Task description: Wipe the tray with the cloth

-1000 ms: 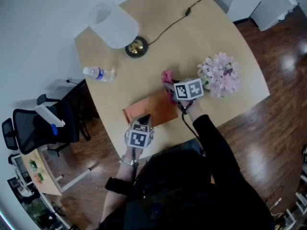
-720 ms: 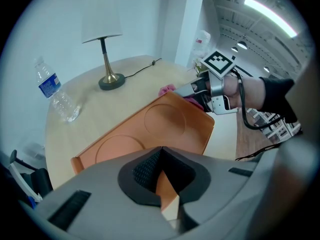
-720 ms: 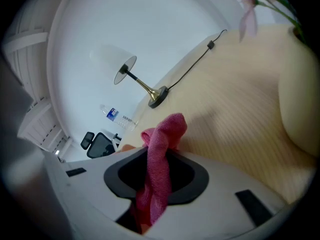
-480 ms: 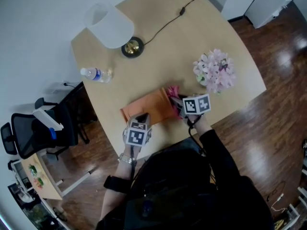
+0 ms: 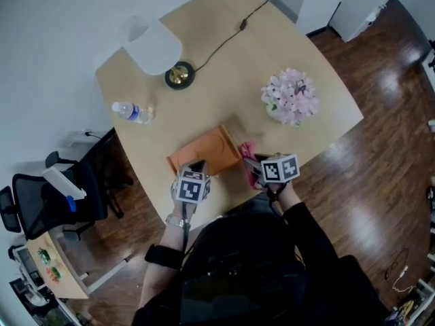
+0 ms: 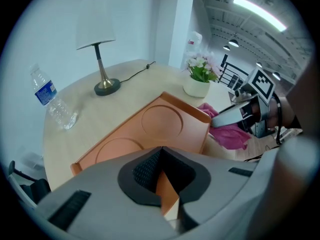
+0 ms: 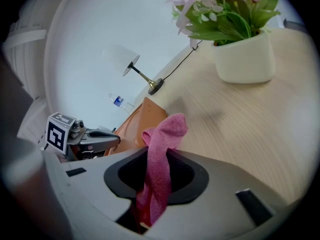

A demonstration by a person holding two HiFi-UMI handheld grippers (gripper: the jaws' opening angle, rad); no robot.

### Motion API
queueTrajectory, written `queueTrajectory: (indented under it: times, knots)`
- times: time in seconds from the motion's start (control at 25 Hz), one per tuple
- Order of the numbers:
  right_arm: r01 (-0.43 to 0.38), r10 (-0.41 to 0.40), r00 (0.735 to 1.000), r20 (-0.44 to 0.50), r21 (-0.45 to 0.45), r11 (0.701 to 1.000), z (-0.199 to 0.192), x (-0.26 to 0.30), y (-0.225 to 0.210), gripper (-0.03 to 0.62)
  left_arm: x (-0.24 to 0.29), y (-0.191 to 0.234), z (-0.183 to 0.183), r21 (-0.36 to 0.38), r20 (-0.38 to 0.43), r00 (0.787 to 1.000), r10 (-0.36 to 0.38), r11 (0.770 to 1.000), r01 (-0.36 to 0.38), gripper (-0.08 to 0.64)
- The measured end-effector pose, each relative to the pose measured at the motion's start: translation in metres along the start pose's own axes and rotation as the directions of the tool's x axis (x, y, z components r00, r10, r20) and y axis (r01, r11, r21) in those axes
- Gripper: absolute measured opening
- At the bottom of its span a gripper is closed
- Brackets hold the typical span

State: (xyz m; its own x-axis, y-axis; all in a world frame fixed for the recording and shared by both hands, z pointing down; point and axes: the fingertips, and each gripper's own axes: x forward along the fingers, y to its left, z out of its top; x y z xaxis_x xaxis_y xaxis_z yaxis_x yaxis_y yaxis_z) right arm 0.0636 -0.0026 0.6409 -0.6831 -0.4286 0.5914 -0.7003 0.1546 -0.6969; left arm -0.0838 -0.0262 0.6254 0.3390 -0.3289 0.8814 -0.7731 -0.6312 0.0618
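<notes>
An orange tray (image 5: 202, 153) (image 6: 150, 134) with two round hollows lies near the table's front edge. My left gripper (image 5: 196, 171) (image 6: 161, 184) is shut on the tray's near rim and pins it in place. A pink cloth (image 5: 249, 154) (image 7: 159, 169) hangs bunched from my right gripper (image 5: 257, 163) (image 7: 150, 194), which is shut on it. That gripper is just right of the tray's right end, beside it rather than over it. In the left gripper view the cloth (image 6: 227, 131) lies past the tray's far corner with the right gripper's jaws on it.
A potted pink flower (image 5: 291, 95) (image 7: 235, 39) stands at the right of the table. A lamp (image 5: 155, 45) with its cord and a water bottle (image 5: 131, 112) (image 6: 52, 101) are at the back left. A black office chair (image 5: 58, 195) stands left of the table.
My right gripper has carried the cloth off the tray, toward the table's front edge and right of the tray. The left gripper has kept its hold on the rim.
</notes>
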Motion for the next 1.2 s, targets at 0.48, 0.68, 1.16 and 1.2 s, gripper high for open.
queueTrajectory:
  times: [0.48, 0.68, 1.16, 1.2]
  knots:
    - [0.011, -0.008, 1.000, 0.024, -0.111, 0.994, -0.008, -0.029, 0.049, 0.095, 0.002, -0.007, 0.000, -0.020, 0.047, 0.997, -0.066, 0.998, 0.067, 0.005]
    - [0.060, -0.057, 0.998, 0.021, -0.251, 0.966, -0.006, -0.045, 0.064, 0.095, -0.035, -0.015, -0.007, -0.018, 0.131, 0.987, -0.098, 0.995, 0.101, 0.003]
    - [0.233, -0.262, 0.965, 0.002, -0.466, 0.854, 0.008, -0.033, 0.049, 0.097, -0.095, 0.030, -0.066, -0.213, 0.169, 0.985, 0.047, 0.977, -0.010, 0.003]
    - [0.231, -0.259, 0.966, 0.003, -0.463, 0.856, 0.010, -0.031, 0.050, 0.097, -0.096, 0.034, -0.070, -0.228, 0.164, 0.985, 0.057, 0.974, -0.018, 0.003]
